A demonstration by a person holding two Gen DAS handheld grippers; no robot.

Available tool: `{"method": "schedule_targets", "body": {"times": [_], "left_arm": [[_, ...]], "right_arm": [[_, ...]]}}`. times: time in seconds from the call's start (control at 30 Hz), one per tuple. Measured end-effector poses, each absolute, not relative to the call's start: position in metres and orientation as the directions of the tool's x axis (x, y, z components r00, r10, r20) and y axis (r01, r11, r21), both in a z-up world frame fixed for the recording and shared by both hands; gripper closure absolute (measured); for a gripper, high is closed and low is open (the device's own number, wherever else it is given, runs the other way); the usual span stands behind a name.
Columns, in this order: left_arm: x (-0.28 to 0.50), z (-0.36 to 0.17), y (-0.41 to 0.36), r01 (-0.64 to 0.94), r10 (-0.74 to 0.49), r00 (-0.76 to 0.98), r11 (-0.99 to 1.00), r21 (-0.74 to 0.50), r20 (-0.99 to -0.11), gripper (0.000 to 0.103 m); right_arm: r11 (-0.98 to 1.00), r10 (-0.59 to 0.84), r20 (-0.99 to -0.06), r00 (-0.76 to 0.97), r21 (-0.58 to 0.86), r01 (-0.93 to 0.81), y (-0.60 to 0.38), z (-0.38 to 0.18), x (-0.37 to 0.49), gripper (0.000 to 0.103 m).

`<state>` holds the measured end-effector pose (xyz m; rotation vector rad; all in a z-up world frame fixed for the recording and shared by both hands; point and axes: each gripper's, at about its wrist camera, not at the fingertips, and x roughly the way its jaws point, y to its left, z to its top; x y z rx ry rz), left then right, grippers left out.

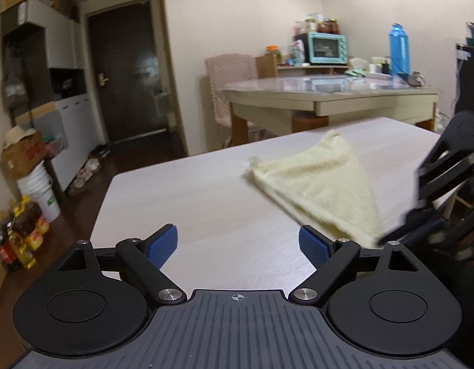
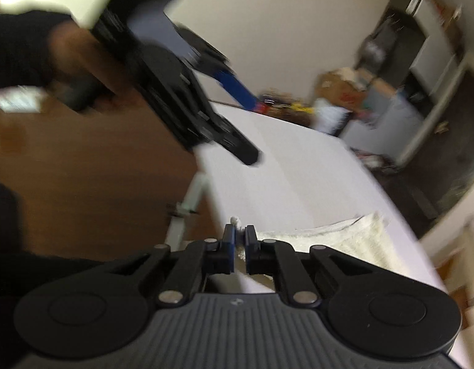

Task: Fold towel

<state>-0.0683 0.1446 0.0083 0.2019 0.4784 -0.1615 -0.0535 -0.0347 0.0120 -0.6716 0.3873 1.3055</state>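
Pale yellow towel (image 1: 321, 184) on the light wooden desk (image 1: 187, 190), folded into a triangle. Long axis from the near apex by the right tool up and away to the far tip toward the desk's back edge; the third corner juts out to the left, with a fringe of loose thread. Doubled layers visible along the left edge. Left tool (image 1: 238, 247) held low over the near part of the desk, blue pads (image 1: 164, 246) spread wide, nothing between them, towel just to the right of its right finger and apart from it. Right tool (image 2: 240, 241) nearly closed, pads drawn close with only a narrow gap, pinching the towel's near corner; a small tuft of white fabric (image 2: 236, 221) poking up past the fingertips, the rest of the towel (image 2: 338, 240) spreading away to the right across the desk. Blurred in the right wrist view, the left tool (image 2: 237, 92) above the desk's far side, held in a gloved hand (image 2: 37, 58). Beyond the desk, a second table (image 1: 329, 92) with a teal oven (image 1: 327, 47) and a blue flask (image 1: 399, 49).
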Motion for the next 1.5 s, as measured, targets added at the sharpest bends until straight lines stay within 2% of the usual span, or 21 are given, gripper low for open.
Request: {"method": "schedule_targets", "body": {"times": [0.27, 0.4, 0.57, 0.7, 0.87, 0.93, 1.03, 1.2, 1.33, 1.5], "left_arm": [[0.002, 0.007, 0.135, 0.353, -0.191, 0.836, 0.905, 0.237, -0.514, 0.011], [0.025, -0.002, 0.136, 0.444, -0.234, 0.781, 0.861, 0.250, -0.580, 0.011], [0.034, -0.016, 0.142, 0.471, -0.217, 0.744, 0.840, 0.267, -0.632, 0.011], [0.034, -0.020, 0.145, 0.477, -0.221, 0.729, 0.843, 0.249, -0.648, 0.010], [0.042, -0.018, 0.149, 0.486, -0.233, 0.704, 0.847, 0.215, -0.671, 0.009], [0.044, -0.016, 0.152, 0.480, -0.236, 0.700, 0.855, 0.198, -0.674, 0.009], [0.047, -0.015, 0.154, 0.465, -0.234, 0.703, 0.866, 0.184, -0.672, 0.010], [0.051, -0.012, 0.158, 0.439, -0.231, 0.707, 0.885, 0.158, -0.669, 0.010], [0.055, -0.010, 0.161, 0.418, -0.228, 0.710, 0.898, 0.138, -0.666, 0.010], [0.059, -0.008, 0.165, 0.391, -0.224, 0.715, 0.914, 0.112, -0.663, 0.010]], "right_arm": [[-0.021, 0.797, -0.603, -0.011, -0.009, -1.000, -0.081, 0.048, -0.051, 0.096], [-0.028, 0.810, -0.585, -0.040, 0.029, -0.999, -0.096, 0.050, -0.048, 0.096], [-0.047, 0.835, -0.542, -0.093, 0.098, -0.994, -0.111, 0.054, -0.037, 0.096], [-0.023, 0.893, -0.438, -0.104, 0.187, -0.982, -0.134, 0.073, 0.002, 0.096], [0.071, 0.948, -0.318, -0.025, 0.286, -0.956, -0.174, 0.093, 0.065, 0.096], [0.120, 0.965, -0.263, 0.016, 0.381, -0.917, -0.191, 0.088, 0.115, 0.096], [0.181, 0.968, -0.244, 0.067, 0.484, -0.856, -0.204, 0.069, 0.169, 0.096], [0.275, 0.951, -0.285, 0.120, 0.598, -0.753, -0.220, 0.022, 0.233, 0.096], [0.308, 0.944, -0.305, 0.128, 0.666, -0.680, -0.231, -0.006, 0.261, 0.096], [0.245, 0.967, -0.237, 0.098, 0.739, -0.628, -0.250, -0.021, 0.266, 0.096]]}}
